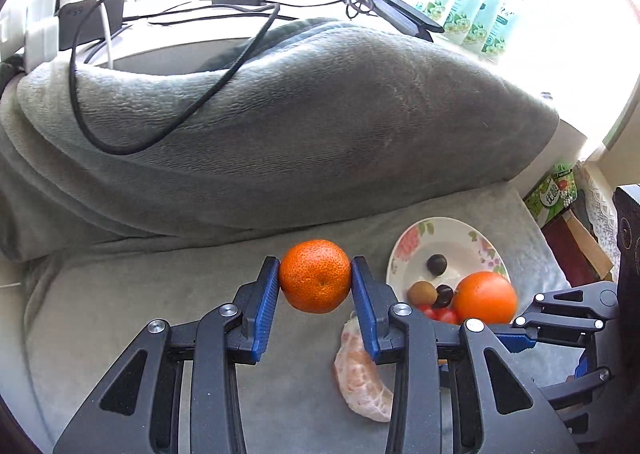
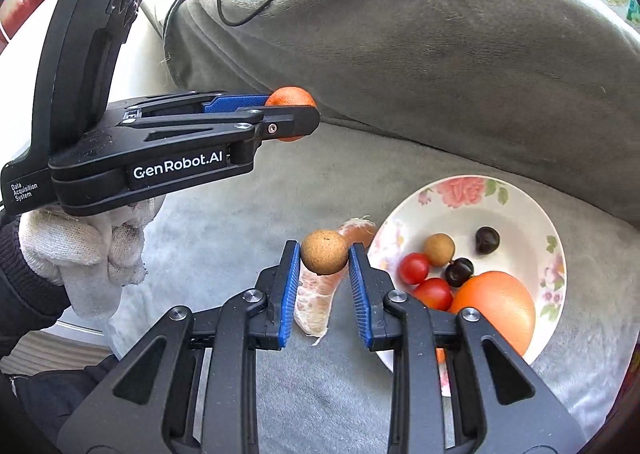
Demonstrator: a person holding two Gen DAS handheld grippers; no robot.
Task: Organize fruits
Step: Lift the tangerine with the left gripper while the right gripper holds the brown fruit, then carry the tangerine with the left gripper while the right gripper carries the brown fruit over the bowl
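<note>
You have fruit in both grippers, and the plate [image 2: 516, 190] already carries most of the rest, so the step in hand looks like bringing these two over and setting them down. Your left gripper [image 1: 315, 281] is clamped on the mandarin [image 1: 315, 281], pads on its two sides, and the fruit appears to be held clear of the grey blanket [image 1: 160, 294], well to the left of the plate. Your right gripper [image 2: 324, 257] pinches a small brown round fruit [image 2: 324, 257] just left of the plate's rim, above a peeled citrus piece [image 2: 316, 306] lying on the blanket. Take the small fruit first: it is nearest, and there is bare plate between the big orange [image 2: 496, 306], the cherry tomatoes [image 2: 414, 268] and the dark berries [image 2: 487, 240]. Lower it close before you let go, since round fruit will probably roll. Your gloved left hand [image 2: 80, 254] holds its gripper roughly level, pointing toward the blanket hump; swing it right only once the other is clear, so the two do not collide.
</note>
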